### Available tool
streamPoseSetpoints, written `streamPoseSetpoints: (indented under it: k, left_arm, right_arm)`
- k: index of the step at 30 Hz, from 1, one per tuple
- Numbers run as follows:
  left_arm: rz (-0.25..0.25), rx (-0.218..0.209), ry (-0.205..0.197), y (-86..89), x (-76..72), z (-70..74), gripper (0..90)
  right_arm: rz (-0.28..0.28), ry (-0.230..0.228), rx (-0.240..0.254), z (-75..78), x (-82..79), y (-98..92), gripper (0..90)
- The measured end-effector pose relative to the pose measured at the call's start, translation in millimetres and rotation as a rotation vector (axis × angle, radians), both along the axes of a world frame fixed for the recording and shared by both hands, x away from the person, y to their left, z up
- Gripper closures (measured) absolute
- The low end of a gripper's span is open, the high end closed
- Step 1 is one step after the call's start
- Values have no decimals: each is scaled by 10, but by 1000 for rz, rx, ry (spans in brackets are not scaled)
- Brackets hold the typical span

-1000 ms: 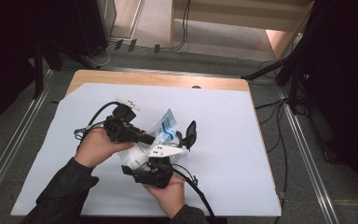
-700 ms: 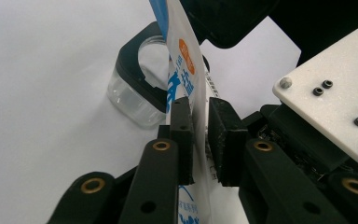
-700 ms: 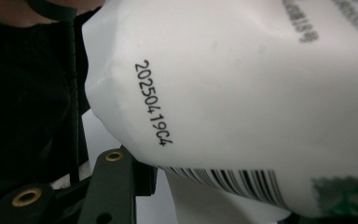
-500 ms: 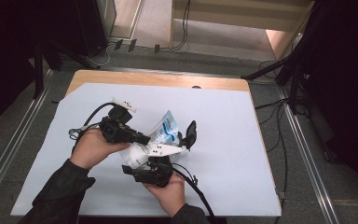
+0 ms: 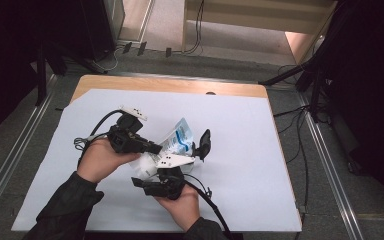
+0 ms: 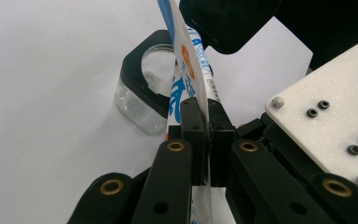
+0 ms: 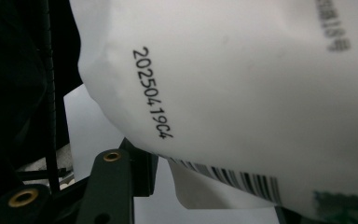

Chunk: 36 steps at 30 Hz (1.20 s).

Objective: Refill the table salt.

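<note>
Tongs on the left (image 6: 204,122) were pinched tight on one edge of the white-and-blue printed plastic pouch (image 6: 186,70), held above the white surface (image 5: 240,125) over a small clear jar with a black collar (image 6: 142,100). Right tongs (image 5: 200,145) gripped its body. Pulling unevenly could have torn it and spilled the contents past the jar.
</note>
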<state>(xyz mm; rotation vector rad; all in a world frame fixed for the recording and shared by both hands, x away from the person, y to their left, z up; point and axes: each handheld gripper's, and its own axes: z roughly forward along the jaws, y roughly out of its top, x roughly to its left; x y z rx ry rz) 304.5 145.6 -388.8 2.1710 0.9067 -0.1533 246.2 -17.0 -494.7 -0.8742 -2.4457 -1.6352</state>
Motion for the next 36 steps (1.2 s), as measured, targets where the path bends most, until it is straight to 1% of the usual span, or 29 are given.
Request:
streamPoseSetpoints:
  k: [2,7,9,19,21,26,32,36]
  left_arm:
    - [-2,-2,1,-1,4,-9,900]
    - [-2,-4,0,-4,6,-13,899]
    - [-2,-13,0,-1,6,-16,898]
    - [1,-40,6,15,17,-30,887]
    - [5,-38,4,17,15,-28,884]
    - [9,-46,-4,21,10,-19,870]
    - [14,-43,-6,17,9,-23,861]
    - [10,-53,-2,28,14,-26,854]
  right_arm:
    - [1,14,-2,-3,4,-2,583]
    - [1,25,9,-5,10,-7,593]
    - [2,32,16,-1,9,-9,596]
    - [4,24,32,17,4,-21,601]
    - [6,27,34,18,3,-20,601]
    - [12,30,52,27,14,-28,600]
    - [16,31,52,27,20,-30,597]
    - [19,31,53,31,21,-30,595]
